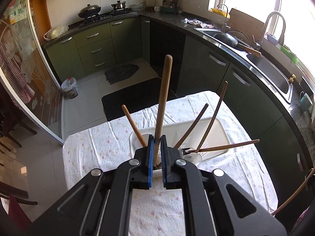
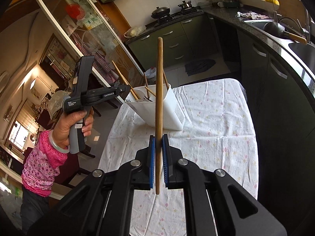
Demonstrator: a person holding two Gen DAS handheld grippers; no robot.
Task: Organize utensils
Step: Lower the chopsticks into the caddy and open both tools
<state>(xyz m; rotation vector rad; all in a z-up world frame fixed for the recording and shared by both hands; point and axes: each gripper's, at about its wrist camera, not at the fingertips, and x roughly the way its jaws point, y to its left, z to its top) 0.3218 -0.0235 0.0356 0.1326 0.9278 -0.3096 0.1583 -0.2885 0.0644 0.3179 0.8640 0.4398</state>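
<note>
Right wrist view: left gripper (image 2: 126, 88), left of centre, reads "GenRobot.AI" and "Data Acquisition System", fingers clamped on a utensil in the white caddy (image 2: 169, 112) on the table (image 2: 216, 137); right gripper (image 2: 158, 147) clamps an upright wooden stick (image 2: 159, 90).

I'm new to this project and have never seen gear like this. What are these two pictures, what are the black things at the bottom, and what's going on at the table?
Both pictures come from cameras mounted on hand-held grippers, looking forward along their two fingers. A person holds one gripper in each hand; no robot arm is involved. The left-wrist picture shows the left gripper shut on a wooden utensil handle, above a white utensil caddy that holds more wooden-handled utensils. The right-wrist picture shows the right gripper shut on a wooden stick, possibly a chopstick. The caddy stands on a table with a floral tablecloth. At its left you see the person's left hand.
</note>
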